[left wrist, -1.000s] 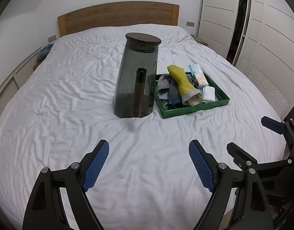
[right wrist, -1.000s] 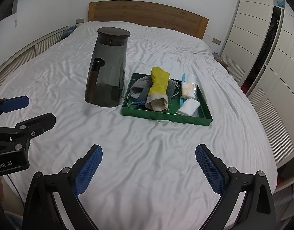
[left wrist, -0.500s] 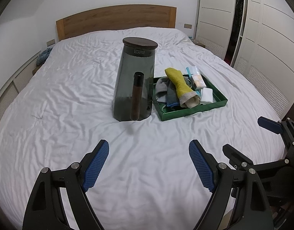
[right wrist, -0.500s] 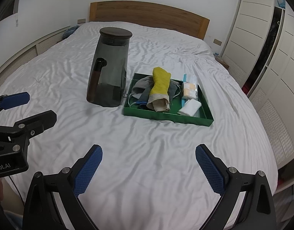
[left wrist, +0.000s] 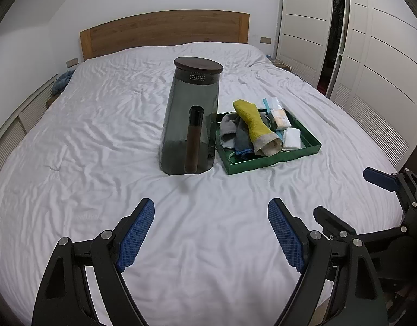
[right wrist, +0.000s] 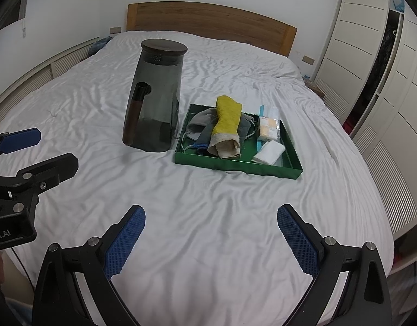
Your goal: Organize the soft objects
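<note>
A green tray (left wrist: 273, 163) (right wrist: 235, 165) lies on the white bed. In it are a yellow sock (left wrist: 252, 119) (right wrist: 227, 119) on top of grey cloths (left wrist: 228, 129) (right wrist: 201, 121), a white folded cloth (left wrist: 292, 138) (right wrist: 269, 154) and a clear packet (left wrist: 279, 115) (right wrist: 268, 127). Left of the tray stands a tall smoky-grey pitcher (left wrist: 189, 125) (right wrist: 157, 95) with a dark lid. My left gripper (left wrist: 211, 209) (right wrist: 55, 148) hovers open over the sheet, short of the pitcher. My right gripper (right wrist: 211, 212) (left wrist: 347, 193) is open beside it, short of the tray. Neither holds anything.
The wrinkled white sheet (left wrist: 100, 135) covers the whole bed. A wooden headboard (left wrist: 165, 32) stands at the far end. White wardrobe doors (left wrist: 371, 54) run along the right side. A blue bundle (left wrist: 62, 81) lies on the ledge at the far left.
</note>
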The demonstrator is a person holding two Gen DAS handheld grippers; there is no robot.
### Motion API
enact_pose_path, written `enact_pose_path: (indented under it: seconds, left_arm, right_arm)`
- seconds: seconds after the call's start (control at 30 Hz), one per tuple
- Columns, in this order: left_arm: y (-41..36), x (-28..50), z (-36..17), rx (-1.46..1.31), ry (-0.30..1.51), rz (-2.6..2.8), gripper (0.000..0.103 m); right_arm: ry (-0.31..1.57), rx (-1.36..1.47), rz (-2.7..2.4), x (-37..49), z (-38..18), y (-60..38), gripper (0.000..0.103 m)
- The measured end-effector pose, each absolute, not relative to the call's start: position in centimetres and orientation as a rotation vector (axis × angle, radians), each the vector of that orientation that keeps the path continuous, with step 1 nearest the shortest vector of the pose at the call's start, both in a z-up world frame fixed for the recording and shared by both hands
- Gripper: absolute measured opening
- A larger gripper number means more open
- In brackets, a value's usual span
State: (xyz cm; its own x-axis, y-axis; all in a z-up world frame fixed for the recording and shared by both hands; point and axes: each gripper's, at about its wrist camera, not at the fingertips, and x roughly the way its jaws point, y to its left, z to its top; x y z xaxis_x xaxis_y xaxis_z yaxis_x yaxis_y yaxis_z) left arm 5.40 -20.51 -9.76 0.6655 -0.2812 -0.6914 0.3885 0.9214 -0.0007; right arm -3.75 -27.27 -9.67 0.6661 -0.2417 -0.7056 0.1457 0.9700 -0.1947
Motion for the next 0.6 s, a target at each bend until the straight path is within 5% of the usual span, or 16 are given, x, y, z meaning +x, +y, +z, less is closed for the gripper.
enact_pose_path:
  seconds: [0.6]
  left_arm:
    - [-20.91, 4.92, -9.39, 0.156, 0.737, -0.408, 0.081]
  right_arm:
    - [0.810, -0.128, -0.217, -3.81, -9.72, -27.21, 0.100]
